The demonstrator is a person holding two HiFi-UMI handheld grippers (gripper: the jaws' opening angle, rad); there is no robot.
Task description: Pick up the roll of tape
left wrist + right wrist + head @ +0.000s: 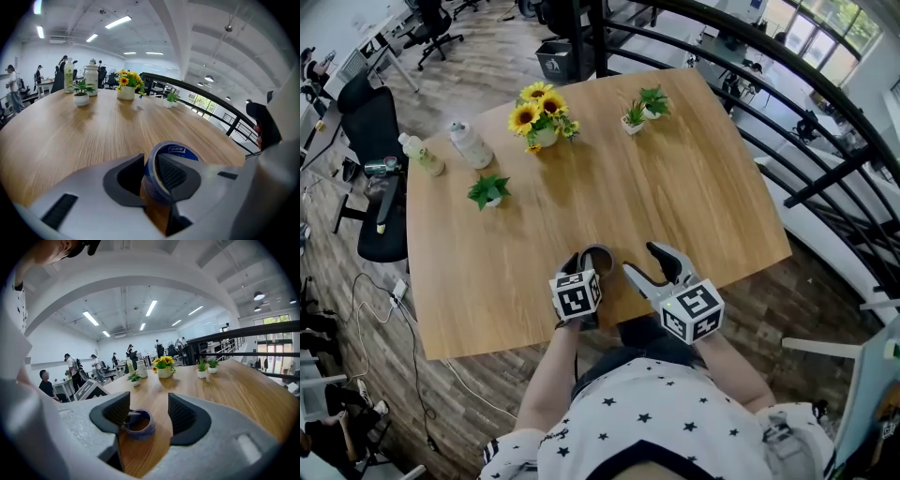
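A blue roll of tape (598, 255) lies flat on the wooden table (675, 169) near its front edge. My left gripper (584, 262) stands over its near side. In the left gripper view one pad (174, 172) sits inside the ring and the other against the outside, so the roll's wall (151, 174) is pinched between them. My right gripper (642, 260) hovers just right of the roll, open and holding nothing. In the right gripper view the roll (139, 423) lies beyond the open jaws (148, 411), low and left, with the left gripper's finger on it.
A pot of sunflowers (542, 114), two bottles (472, 145) (422, 155) and small potted plants (490, 190) (633, 117) (654, 100) stand at the table's far side. A black office chair (370, 141) is on the left and a dark railing (825, 112) on the right.
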